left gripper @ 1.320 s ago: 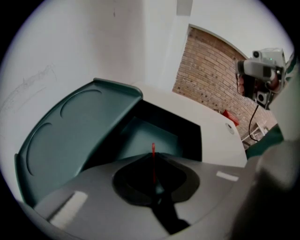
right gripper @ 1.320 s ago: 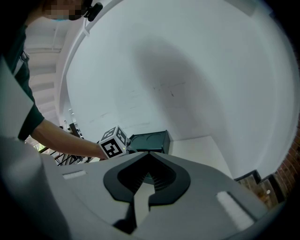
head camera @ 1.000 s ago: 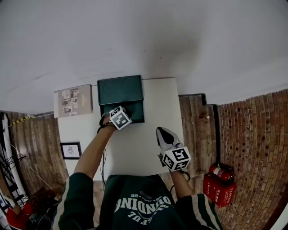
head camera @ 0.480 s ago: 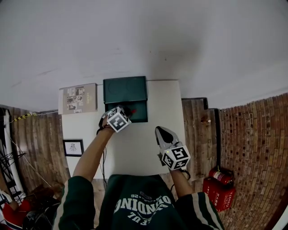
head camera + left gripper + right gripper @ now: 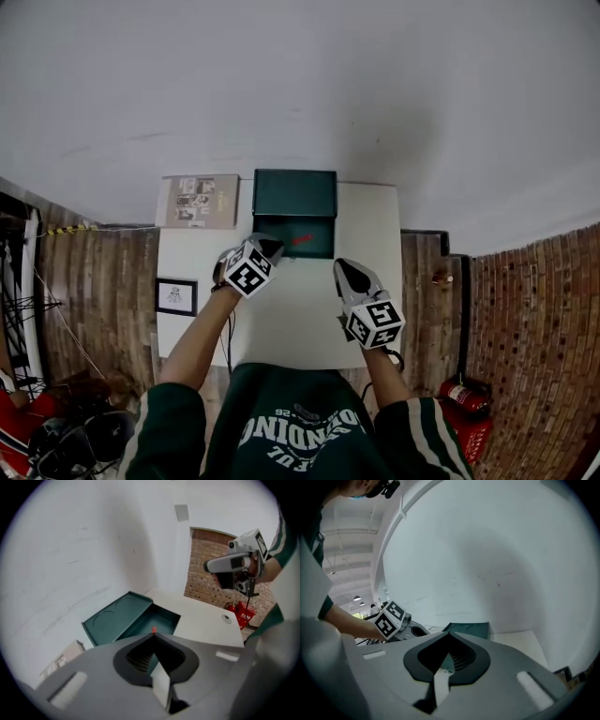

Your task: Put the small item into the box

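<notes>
The change I care about: half a second ago the small red item sat right at the tip of my left hand-held gripper. Now there is a clear gap between them in the head view. The item lies over the open tray of the dark green box, whose lid is folded back toward the far wall. The left hand-held gripper has drawn back toward the near left, off the box and over the white counter.

In its own view the jaws are drawn together to a point with nothing visibly pinched. The red speck shows just past the tip, against the tray. I read that as the drop made and the item in the box, though I can't be sure it is fully free of the tip.

The right hand-held gripper hangs over the counter near the box's right side, also pressed together and empty.

For writing, the green sweatshirt carries white letters, upside down to me and not fully legible. The photo booklet to the left of the box and the small framed picture show print too small to read. The same goes for the red fire extinguisher on the floor at right.
</notes>
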The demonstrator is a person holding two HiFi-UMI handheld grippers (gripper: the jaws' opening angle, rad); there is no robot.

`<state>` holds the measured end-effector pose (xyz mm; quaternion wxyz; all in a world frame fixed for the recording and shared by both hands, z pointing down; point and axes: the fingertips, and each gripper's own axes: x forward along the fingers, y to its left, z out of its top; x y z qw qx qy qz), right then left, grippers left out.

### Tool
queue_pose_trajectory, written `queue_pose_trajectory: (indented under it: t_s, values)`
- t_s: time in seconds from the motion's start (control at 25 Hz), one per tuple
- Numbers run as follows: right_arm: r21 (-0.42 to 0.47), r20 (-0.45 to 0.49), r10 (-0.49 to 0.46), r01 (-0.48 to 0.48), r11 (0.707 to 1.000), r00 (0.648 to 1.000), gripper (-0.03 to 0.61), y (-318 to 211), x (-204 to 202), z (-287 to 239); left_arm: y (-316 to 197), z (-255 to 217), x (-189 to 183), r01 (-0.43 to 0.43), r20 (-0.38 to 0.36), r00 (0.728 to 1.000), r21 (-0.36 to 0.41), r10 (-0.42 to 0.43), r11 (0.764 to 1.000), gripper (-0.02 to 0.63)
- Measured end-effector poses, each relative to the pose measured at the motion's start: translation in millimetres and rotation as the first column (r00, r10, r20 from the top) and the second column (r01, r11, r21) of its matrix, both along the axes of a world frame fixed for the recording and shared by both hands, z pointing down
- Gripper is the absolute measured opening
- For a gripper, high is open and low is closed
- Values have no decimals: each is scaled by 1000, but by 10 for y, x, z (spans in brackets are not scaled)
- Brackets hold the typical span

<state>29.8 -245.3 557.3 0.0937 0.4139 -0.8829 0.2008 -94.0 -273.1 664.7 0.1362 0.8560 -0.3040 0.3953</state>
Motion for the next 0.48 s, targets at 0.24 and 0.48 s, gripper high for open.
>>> queue_pose_trajectory:
  t_s: [0.24,0.48]
  values:
    - [59,2,-25,25,998,1000,2,-7,-185,-246,189,-485,-267,119,-88,990,101,-110,988,52]
    - [100,3,-45,45,994,999,2,21,-372,-434,342,-932,-504,245,-191,959,181,-210,952,52]
